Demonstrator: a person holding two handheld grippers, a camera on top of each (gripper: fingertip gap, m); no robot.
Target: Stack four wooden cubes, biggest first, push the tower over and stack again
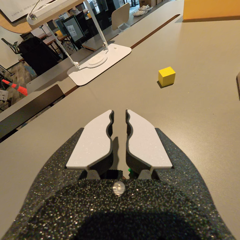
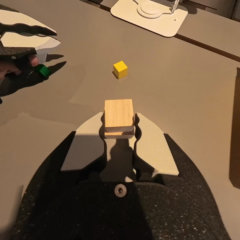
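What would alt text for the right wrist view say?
The right gripper holds a plain wooden cube atop a larger one on a grey table. Beyond sit a yellow cube and, under the left gripper, a green cube.

Stack [image 2: 118, 116]: 2 cubes on the table [image 2: 168, 90], the upper cube [image 2: 118, 113] on the lower cube [image 2: 118, 135], between the right gripper's [image 2: 118, 115] fingers.
Third cube [image 2: 120, 69]: alone on the table, beyond the stack, well apart from it.
Fourth cube [image 2: 43, 70]: far left, under the left gripper [image 2: 57, 39].
Flat stand base [image 2: 162, 22]: at the table's far edge, behind the third cube.
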